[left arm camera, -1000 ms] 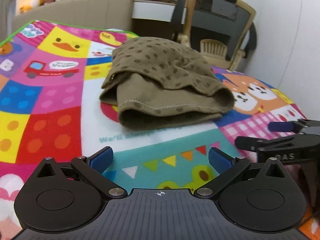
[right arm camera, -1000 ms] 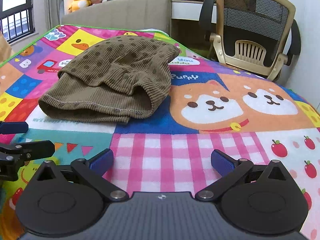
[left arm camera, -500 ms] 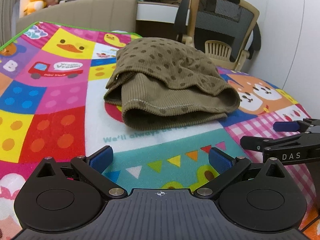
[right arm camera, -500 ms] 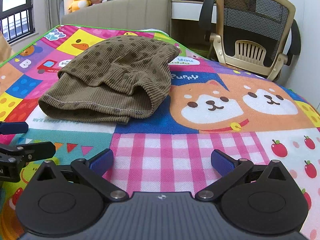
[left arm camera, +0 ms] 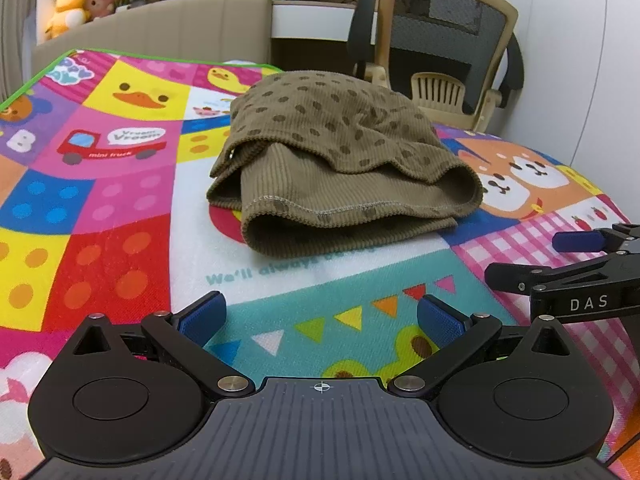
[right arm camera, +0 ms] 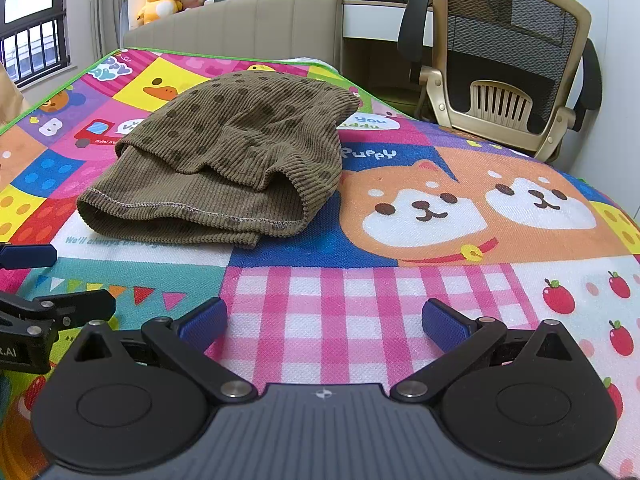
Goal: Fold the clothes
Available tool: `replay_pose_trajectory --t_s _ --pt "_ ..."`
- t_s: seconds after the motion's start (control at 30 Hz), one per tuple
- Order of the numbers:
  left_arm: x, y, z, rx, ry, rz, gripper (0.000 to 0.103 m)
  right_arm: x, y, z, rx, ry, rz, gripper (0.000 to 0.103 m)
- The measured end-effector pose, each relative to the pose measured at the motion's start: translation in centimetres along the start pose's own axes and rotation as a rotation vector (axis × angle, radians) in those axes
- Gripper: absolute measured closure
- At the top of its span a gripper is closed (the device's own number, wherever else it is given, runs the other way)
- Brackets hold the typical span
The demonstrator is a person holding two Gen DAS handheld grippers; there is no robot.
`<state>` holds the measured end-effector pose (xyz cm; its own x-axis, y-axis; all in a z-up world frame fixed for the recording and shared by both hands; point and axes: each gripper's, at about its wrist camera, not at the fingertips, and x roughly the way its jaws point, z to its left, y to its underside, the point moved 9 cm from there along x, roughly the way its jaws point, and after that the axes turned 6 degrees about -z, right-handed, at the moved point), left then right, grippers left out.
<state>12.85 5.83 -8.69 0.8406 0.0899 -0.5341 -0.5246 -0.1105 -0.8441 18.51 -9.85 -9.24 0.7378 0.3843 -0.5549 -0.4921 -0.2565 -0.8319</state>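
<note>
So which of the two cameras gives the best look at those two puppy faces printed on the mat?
The right wrist view. Both puppy faces lie in full view there, large, beside the brown spotted garment. In the left wrist view the puppy faces sit small at the right side, with the garment covering their left edge.

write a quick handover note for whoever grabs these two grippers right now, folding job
Left gripper: open, empty, low over the play mat, short of the garment.
Right gripper: open, empty, over the mat's pink checked patch, to the right of the garment.
Brown dotted corduroy garment: lies on the mat ahead of both grippers, already doubled over into a loose bundle, stitched hem facing you.
Done: looks roughly folded.
Left: judge whether it needs another fold or tidying; layers look puffy and uneven. Nothing is gripped.
</note>
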Motion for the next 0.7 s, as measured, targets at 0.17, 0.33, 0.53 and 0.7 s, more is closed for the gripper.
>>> replay_pose_trajectory --t_s 0.17,0.33,0.53,0.7 --pt "-0.02 -0.03 0.09 -0.001 0.006 0.001 0.0 0.0 0.02 -0.05 0.0 -0.001 0.0 0.0" --pt "0.06 -0.01 -0.03 0.009 0.0 0.004 0.0 0.0 0.0 -0.03 0.001 0.0 0.0 0.0" --pt "0.01 -0.12 0.21 -0.01 0.015 -0.003 0.0 0.02 0.01 0.04 0.0 0.001 -0.001 0.0" --pt "-0.03 -0.14 0.2 -0.013 0.016 -0.004 0.0 0.01 -0.01 -0.03 0.0 0.0 0.0 0.0"
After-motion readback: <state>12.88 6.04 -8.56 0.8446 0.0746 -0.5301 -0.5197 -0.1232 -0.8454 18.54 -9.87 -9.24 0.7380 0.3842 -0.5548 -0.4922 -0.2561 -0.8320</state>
